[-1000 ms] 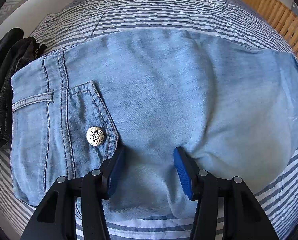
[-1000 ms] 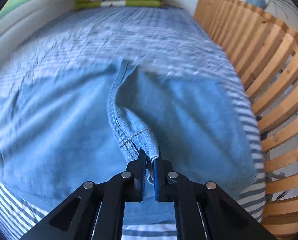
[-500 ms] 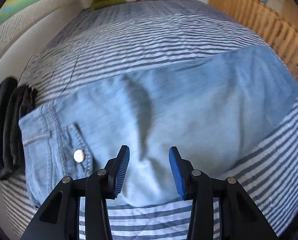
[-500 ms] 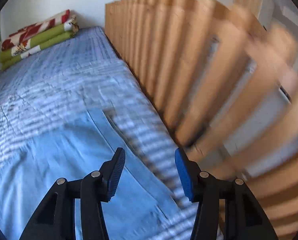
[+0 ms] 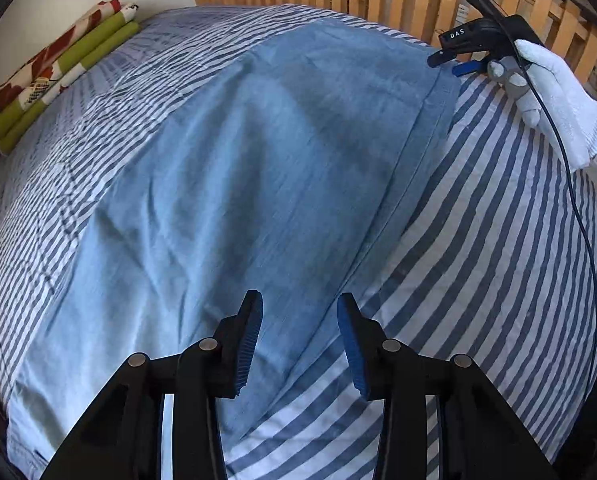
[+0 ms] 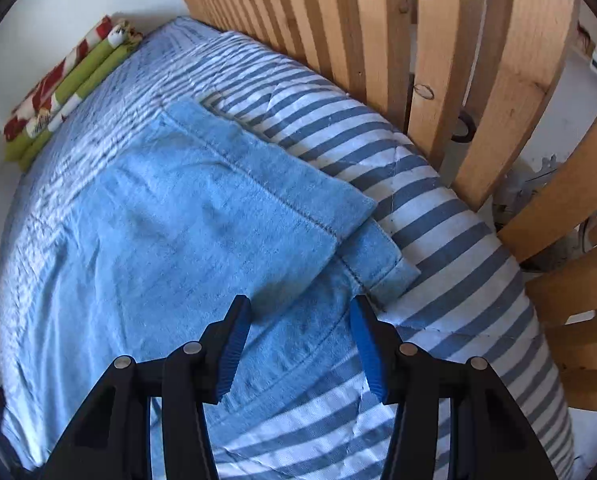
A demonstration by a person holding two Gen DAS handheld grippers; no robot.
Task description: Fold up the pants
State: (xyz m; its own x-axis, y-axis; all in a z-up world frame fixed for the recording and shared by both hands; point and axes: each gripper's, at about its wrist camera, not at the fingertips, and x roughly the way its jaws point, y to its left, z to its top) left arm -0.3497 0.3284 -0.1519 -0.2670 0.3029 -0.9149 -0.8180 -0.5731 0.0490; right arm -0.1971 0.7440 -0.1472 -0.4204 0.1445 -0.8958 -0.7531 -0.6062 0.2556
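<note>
A bed (image 5: 478, 248) covered in a blue-and-white striped sheet fills both views, with a wooden slat railing (image 6: 450, 52) running along its side from 12 to 3 o'clock and a stack of folded red, green and white blankets (image 5: 54, 76) lying against the white wall at about 10 o'clock. The light blue denim pants (image 5: 238, 184) lie flat across the bed, legs laid one on the other. In the right wrist view the two leg hems (image 6: 338, 216) sit near the railing side at about 1 o'clock from the claw, the upper hem set slightly back from the lower, whose corner pokes out just beyond it. The left claw (image 5: 300, 340) hangs over the near edge of the pants at 6 o'clock, its blue-padded jaws spread wide with nothing between them. The right claw (image 6: 300, 344) hovers above the fabric just short of the hems, jaws likewise spread wide and empty; in the left wrist view it appears at 1 o'clock, by the hem end of the pants, gripped by a hand in a white glove (image 5: 554, 92) with a black cable (image 5: 578, 216) trailing from it.
</note>
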